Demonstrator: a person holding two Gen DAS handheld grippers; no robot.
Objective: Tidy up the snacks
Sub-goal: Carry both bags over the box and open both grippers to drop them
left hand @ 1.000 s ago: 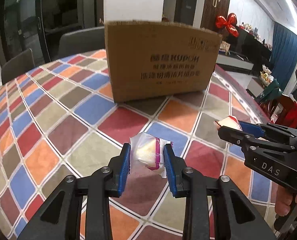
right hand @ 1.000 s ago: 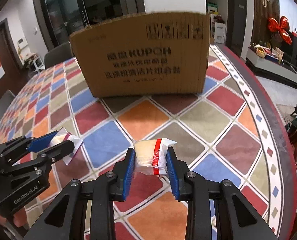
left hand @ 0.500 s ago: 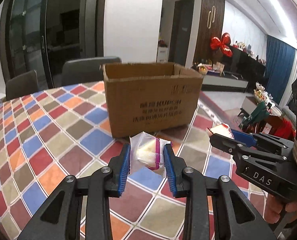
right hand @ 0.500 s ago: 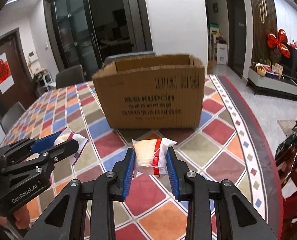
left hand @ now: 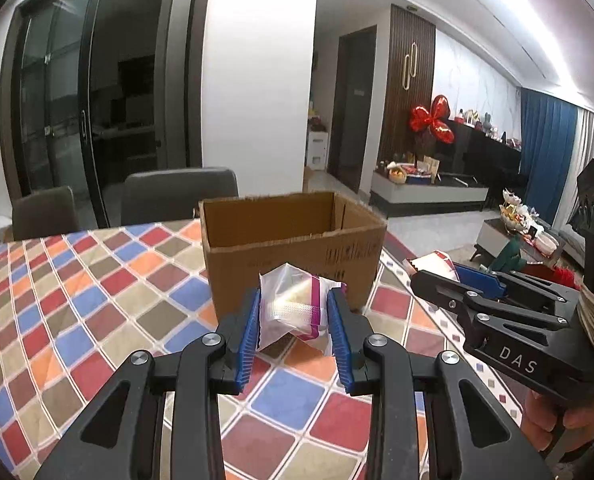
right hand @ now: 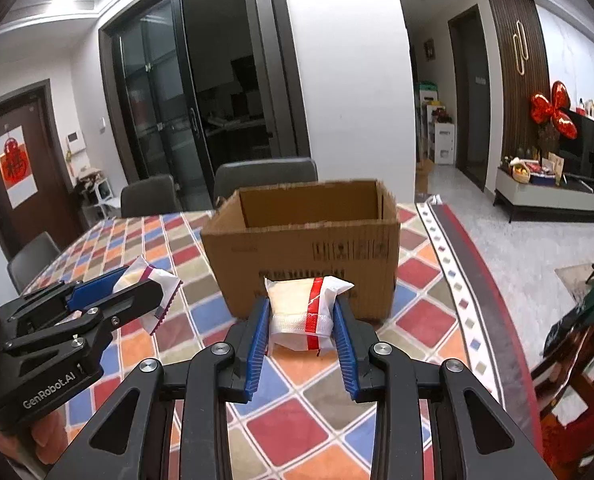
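Two snack packets in play, both off the table. Purple-striped packet (left hand: 293, 312) is sitting clamped between the blue pads (left hand: 249, 332) of the left gripper (left hand: 293, 334), held in the air above the checkered tablecloth (left hand: 77, 300). Red-striped packet (right hand: 301, 312) is being pinched the same way by the right gripper (right hand: 301, 336), its blue pads (right hand: 257, 340) pressing on both sides of the wrapper. Both sets of fingers are standing narrow, closed on the packets, not touching each other.

The two grippers are hanging side by side, near each other but apart; each is showing at the edge of the other's camera view with its packet sticking out the front.

Just beyond both packets, toward the far side: open cardboard box (right hand: 309, 240) standing upright on the table, top open, black print on the near wall. Can't see its floor, so can't tell what's inside. Neither packet is over the opening; both are hovering on the near side of the box.

A hand (left hand: 557, 424) is gripping the right gripper's handle at lower right of the left view.

Behind the table: grey chairs (right hand: 265, 176), dark glass doors (right hand: 169, 112), white pillar (left hand: 257, 80).
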